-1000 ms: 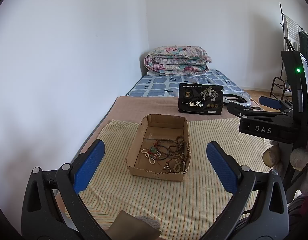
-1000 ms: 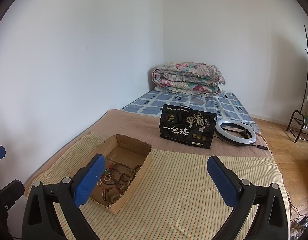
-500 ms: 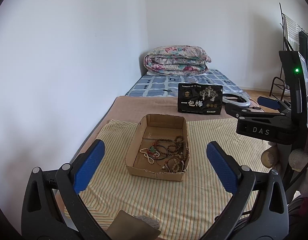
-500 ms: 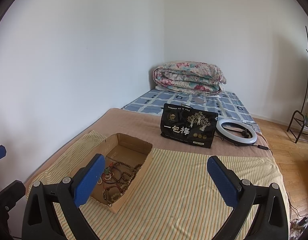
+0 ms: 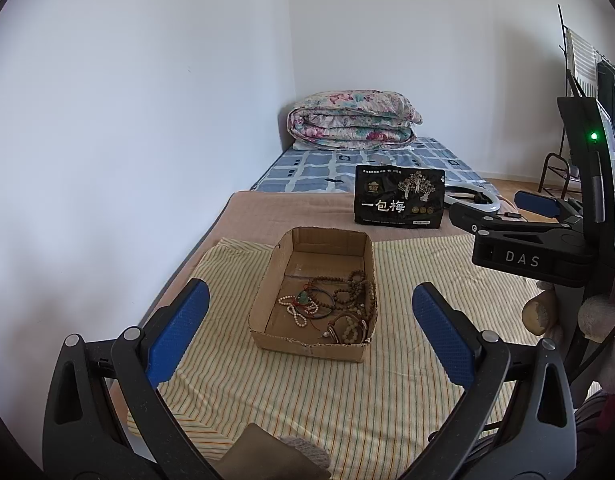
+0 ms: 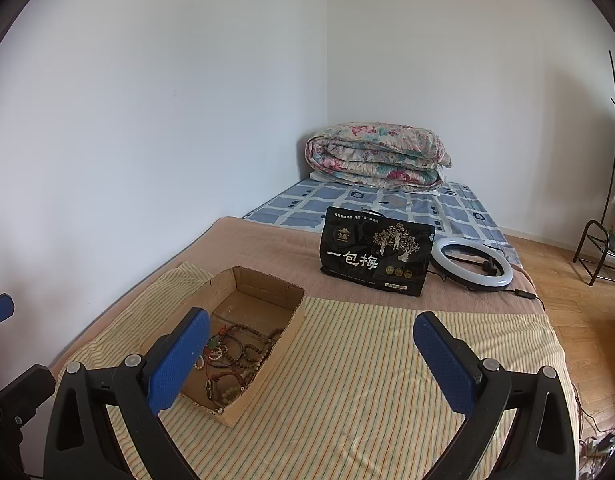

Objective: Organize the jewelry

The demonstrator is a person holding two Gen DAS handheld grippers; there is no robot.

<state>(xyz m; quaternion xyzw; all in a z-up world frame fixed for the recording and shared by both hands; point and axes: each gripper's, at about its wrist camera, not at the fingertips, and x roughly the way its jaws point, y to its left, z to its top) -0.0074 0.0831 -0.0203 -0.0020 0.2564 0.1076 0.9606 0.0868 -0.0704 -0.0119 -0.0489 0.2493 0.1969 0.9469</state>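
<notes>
An open cardboard box (image 5: 267,288) sits on a yellow striped cloth (image 5: 347,392) on the bed. Inside lies a tangle of jewelry (image 5: 331,304): brown bead strings, a white bead bracelet, thin bangles and a green pendant. The box (image 6: 275,344) and the jewelry (image 6: 239,352) also show in the right wrist view. My left gripper (image 5: 309,332) is open and empty, held above the cloth in front of the box. My right gripper (image 6: 311,360) is open and empty, to the right of the box; it also shows in the left wrist view (image 5: 507,216).
A black snack bag with white characters (image 5: 399,196) stands behind the box on the tan blanket. A white ring light (image 6: 471,268) lies to its right. A folded floral quilt (image 5: 351,120) lies at the bed's far end. A white wall runs along the left.
Both grippers drifted slightly; the box sits a little lower and nearer in the left wrist view. Nothing was grasped or moved.
</notes>
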